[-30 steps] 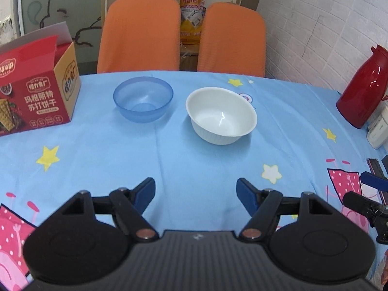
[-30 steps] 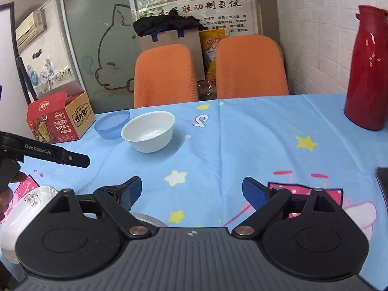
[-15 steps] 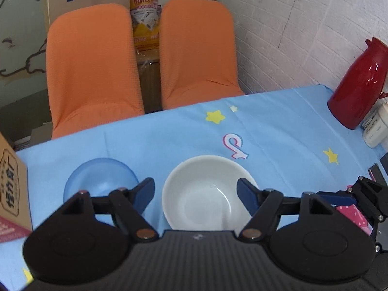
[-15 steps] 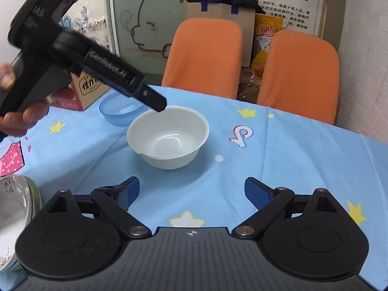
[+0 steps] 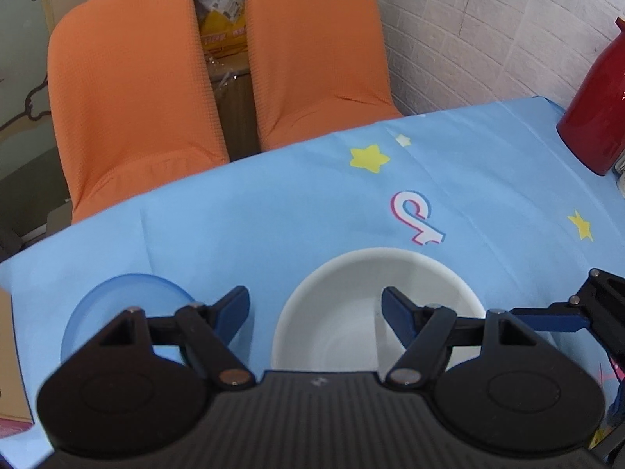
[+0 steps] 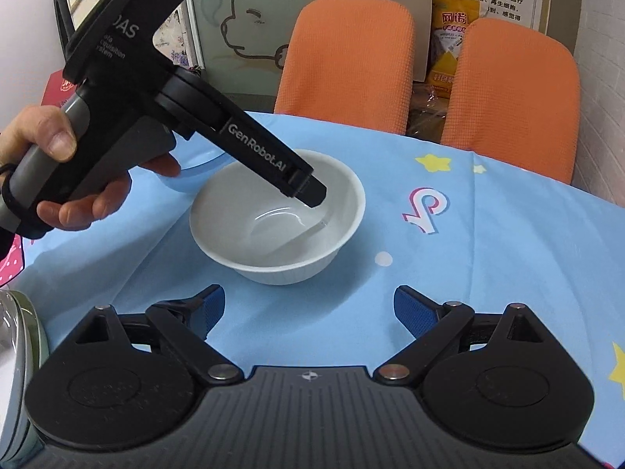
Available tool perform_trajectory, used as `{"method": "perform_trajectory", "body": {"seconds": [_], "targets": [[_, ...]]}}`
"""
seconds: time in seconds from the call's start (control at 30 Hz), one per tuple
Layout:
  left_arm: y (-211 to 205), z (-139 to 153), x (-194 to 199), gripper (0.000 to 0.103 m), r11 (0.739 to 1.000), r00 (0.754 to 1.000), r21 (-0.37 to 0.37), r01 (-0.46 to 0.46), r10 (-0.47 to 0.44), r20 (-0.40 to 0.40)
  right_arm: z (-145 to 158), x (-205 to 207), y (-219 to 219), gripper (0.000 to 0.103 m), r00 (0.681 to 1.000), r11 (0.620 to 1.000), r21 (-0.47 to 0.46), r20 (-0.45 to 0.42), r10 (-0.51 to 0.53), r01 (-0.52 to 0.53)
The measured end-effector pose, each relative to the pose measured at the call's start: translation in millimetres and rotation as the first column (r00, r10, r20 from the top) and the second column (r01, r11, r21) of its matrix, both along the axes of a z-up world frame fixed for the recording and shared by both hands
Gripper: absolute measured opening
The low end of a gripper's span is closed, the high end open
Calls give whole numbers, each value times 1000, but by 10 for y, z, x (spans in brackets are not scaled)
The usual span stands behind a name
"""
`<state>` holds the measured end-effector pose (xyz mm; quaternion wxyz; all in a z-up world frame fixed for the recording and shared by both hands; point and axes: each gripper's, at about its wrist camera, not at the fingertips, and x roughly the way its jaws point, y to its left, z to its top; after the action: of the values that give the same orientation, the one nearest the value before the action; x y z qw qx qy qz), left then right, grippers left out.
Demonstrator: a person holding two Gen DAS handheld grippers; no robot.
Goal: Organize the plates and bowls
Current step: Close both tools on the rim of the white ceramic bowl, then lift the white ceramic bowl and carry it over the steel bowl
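Note:
A white bowl (image 5: 351, 312) (image 6: 273, 242) sits on the blue tablecloth. My left gripper (image 5: 315, 306) is open and straddles the bowl's left rim: its right finger is inside the bowl, its left finger outside. In the right wrist view the left gripper's finger (image 6: 312, 191) dips into the bowl. A translucent blue bowl (image 5: 117, 305) sits just left of the white one. My right gripper (image 6: 308, 308) is open and empty, just in front of the white bowl; its tip also shows in the left wrist view (image 5: 578, 312).
Two orange chairs (image 5: 129, 78) (image 5: 316, 51) stand behind the table's far edge. A red thermos (image 5: 597, 109) stands at the right. A metal-rimmed dish (image 6: 19, 336) lies at the near left. A cardboard box (image 5: 9, 371) sits at the far left.
My left gripper has moved forward and down to the white bowl, one finger now inside it. My right gripper has moved closer to the bowl.

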<state>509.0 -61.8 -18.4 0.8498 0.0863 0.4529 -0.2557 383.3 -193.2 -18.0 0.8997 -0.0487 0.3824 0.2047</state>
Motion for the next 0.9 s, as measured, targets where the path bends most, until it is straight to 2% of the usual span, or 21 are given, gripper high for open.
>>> {"method": "perform_trajectory", "body": {"seconds": [0.2, 0.37, 0.53, 0.77, 0.9], "targets": [[-63, -63, 27, 74, 1000, 1000, 7, 23, -23, -1, -85, 165, 134, 103, 1000, 1000, -24, -20, 18, -18], [-56, -96, -21, 74, 999, 999, 0, 40, -40, 1, -127, 268, 163, 103, 999, 1000, 5, -34, 21, -21], [-30, -116, -34, 74, 999, 999, -7, 52, -52, 3, -147, 283, 187, 103, 999, 999, -1, 0, 38, -38], [24, -95, 26, 73, 994, 997, -94, 49, -53, -48, -133, 291, 228, 103, 998, 998, -17, 13, 55, -55], [131, -57, 42, 70, 982, 994, -184, 37, -56, -98, -119, 253, 204, 103, 998, 998, -24, 17, 60, -60]]}}
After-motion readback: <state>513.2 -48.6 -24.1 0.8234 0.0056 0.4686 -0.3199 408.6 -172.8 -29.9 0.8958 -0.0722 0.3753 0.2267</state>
